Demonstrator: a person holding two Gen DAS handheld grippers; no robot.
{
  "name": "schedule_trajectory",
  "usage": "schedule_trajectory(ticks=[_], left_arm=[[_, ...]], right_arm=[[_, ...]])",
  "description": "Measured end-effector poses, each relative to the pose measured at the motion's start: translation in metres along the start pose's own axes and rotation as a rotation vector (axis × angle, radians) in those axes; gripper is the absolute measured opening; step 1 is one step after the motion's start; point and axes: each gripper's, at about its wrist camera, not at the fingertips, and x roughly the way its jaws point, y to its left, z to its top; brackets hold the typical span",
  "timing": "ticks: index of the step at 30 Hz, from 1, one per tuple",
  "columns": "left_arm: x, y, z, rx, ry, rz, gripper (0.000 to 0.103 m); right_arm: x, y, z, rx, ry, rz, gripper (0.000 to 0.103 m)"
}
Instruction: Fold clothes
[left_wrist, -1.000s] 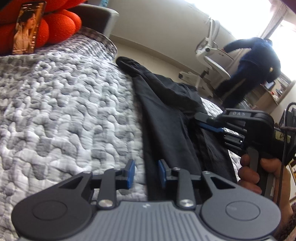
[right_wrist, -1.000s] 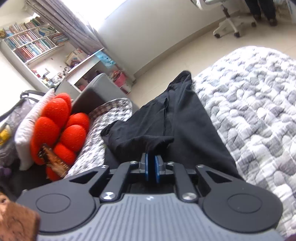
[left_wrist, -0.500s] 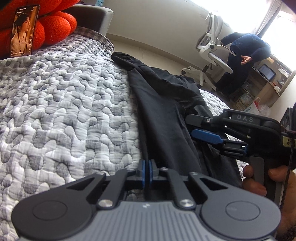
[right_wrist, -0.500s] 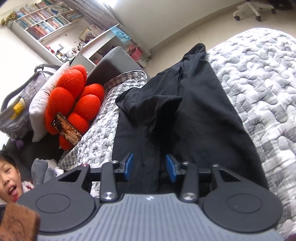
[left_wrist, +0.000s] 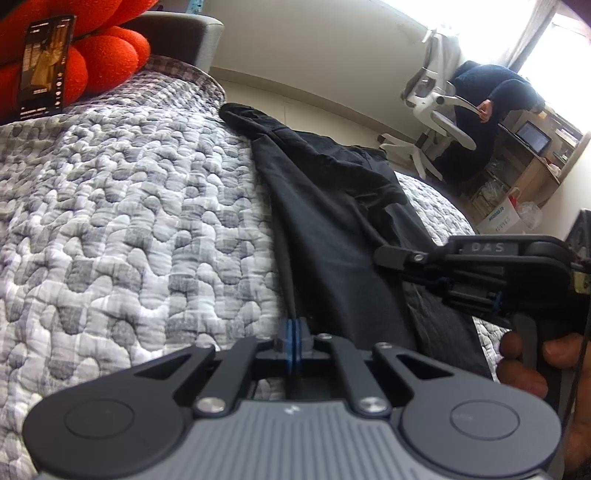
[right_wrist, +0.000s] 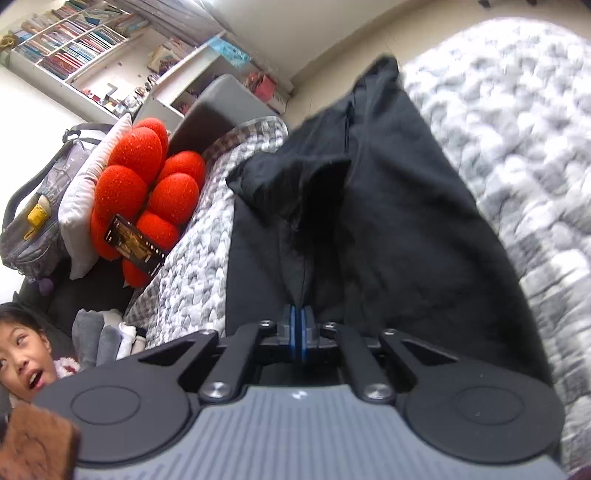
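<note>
Black trousers (left_wrist: 332, 229) lie lengthwise on a grey-white quilted bedspread (left_wrist: 129, 221). My left gripper (left_wrist: 294, 332) is shut on the trousers' left edge at the near end, and a thin ridge of cloth runs up from its blue pads. To its right, my right gripper (left_wrist: 402, 266) is seen from the side, low over the same cloth, with a hand around its handle. In the right wrist view the right gripper (right_wrist: 297, 326) is shut on a raised fold of the trousers (right_wrist: 388, 221), near their middle seam. One upper part of the trousers is flipped over.
A red flower cushion (right_wrist: 147, 184) with a phone (left_wrist: 46, 66) leaning on it sits at the head of the bed. A person in dark blue (left_wrist: 487, 110) bends beside a white office chair (left_wrist: 432, 122) by a desk. Bookshelves (right_wrist: 74, 48) and a grey bag (right_wrist: 33, 221) stand on the left.
The left jaws closed from open onto the trousers' edge. The right jaws opened wide, moved forward over the cloth, then closed on a fold.
</note>
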Motion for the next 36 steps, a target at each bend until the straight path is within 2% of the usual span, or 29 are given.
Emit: schedule_trajectory(ticks=[4,9,13,14,19,21,24,30,36], left_arm=[[-0.003,0.003,0.000,-0.020,0.001,0.014,0.001],[-0.003,0.000,-0.002,-0.013,0.005,0.035,0.001],[-0.001,0.004,-0.001,-0.017,0.011,0.020,0.002],[-0.001,0.005,-0.001,-0.021,0.015,0.012,0.002],[-0.005,0.015,0.000,-0.070,0.048,-0.036,0.006],[-0.008,0.017,0.000,-0.085,0.055,-0.049,0.006],[-0.014,0.018,0.000,-0.087,0.036,-0.052,0.006],[-0.024,0.002,-0.003,0.010,0.037,-0.135,0.006],[-0.030,-0.025,-0.012,0.143,0.116,-0.306,0.006]], right_arm=[[-0.011,0.009,0.000,-0.076,-0.052,-0.035,0.003],[-0.002,0.003,-0.003,-0.082,-0.019,-0.134,0.002],[-0.001,-0.002,-0.003,-0.069,-0.009,-0.124,0.003],[-0.001,-0.003,-0.003,-0.064,-0.001,-0.111,0.009],[-0.007,-0.007,-0.003,-0.027,0.061,-0.047,0.020],[-0.011,-0.009,-0.005,-0.003,0.084,-0.007,0.039],[-0.018,-0.009,-0.012,0.023,0.131,0.036,0.041],[-0.044,-0.014,-0.039,0.067,0.205,0.084,0.040],[-0.086,-0.005,-0.084,0.011,0.219,0.092,0.036]])
